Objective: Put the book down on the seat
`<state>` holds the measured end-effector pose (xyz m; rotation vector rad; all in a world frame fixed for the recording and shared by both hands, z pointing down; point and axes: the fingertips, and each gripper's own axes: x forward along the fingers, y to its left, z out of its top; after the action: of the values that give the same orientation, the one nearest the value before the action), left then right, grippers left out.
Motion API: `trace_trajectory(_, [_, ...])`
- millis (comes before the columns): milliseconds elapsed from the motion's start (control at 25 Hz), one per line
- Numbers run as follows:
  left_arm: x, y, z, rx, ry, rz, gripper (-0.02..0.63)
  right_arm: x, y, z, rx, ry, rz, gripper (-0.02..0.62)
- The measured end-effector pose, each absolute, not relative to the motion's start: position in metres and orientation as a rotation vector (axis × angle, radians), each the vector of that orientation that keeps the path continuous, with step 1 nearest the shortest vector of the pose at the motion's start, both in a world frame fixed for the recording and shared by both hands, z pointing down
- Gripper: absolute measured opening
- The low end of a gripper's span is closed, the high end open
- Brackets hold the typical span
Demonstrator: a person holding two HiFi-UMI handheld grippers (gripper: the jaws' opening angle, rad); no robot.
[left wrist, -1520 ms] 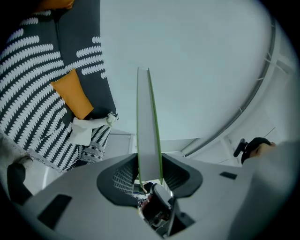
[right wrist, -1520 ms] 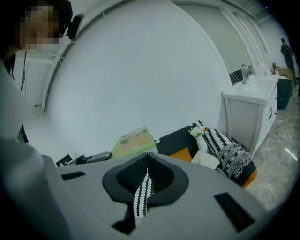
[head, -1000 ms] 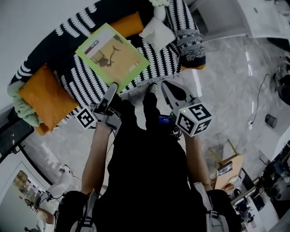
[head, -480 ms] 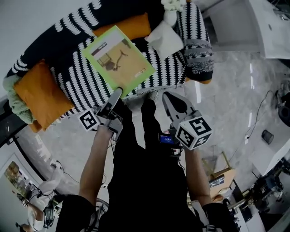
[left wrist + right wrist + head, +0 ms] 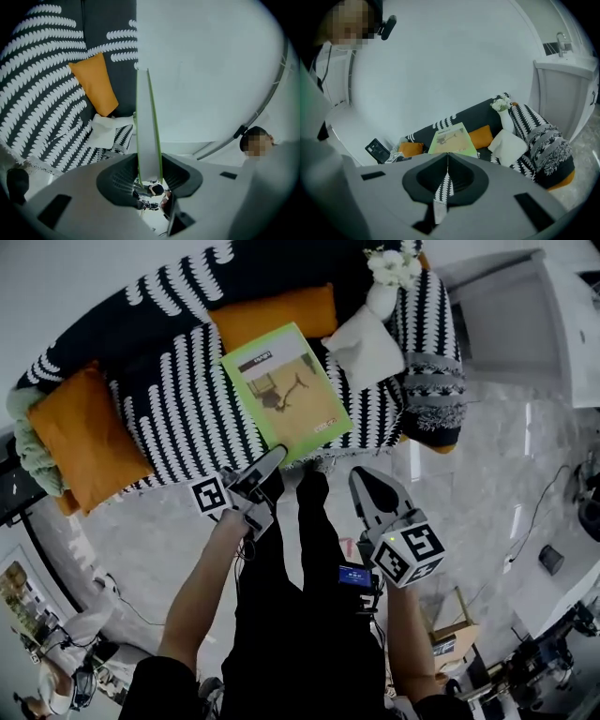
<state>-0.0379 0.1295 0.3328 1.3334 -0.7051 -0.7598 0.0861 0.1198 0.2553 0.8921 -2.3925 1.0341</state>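
A plump orange cushion (image 5: 82, 439) lay at the left end of a sofa (image 5: 178, 404) draped in a black throw with white leaf-like stripes. The left gripper (image 5: 278, 456), its jaws part-way apart, was clamped on the near edge of the book (image 5: 286, 395), a thin, flat rectangle with a lime-green border and a tan cover. The book lay face up over the middle of the seat; whether it touched the throw could not be told. A second orange cushion (image 5: 272, 317) leaned on the backrest just behind the book, and a soft white pillow (image 5: 364, 348) sat just to its right. The right gripper (image 5: 360, 476), jaws pressed together and empty, hung over the glossy grey marbled floor (image 5: 487, 484) near the sofa's front edge.
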Motion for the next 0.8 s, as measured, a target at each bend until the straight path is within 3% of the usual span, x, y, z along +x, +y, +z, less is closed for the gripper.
trace_trajectory(800, [-0.038,0.120,0.463,1.295,-0.666,-0.675,0.158,0.064,0.114,0.331,0.878,-2.357,1.065,0.017])
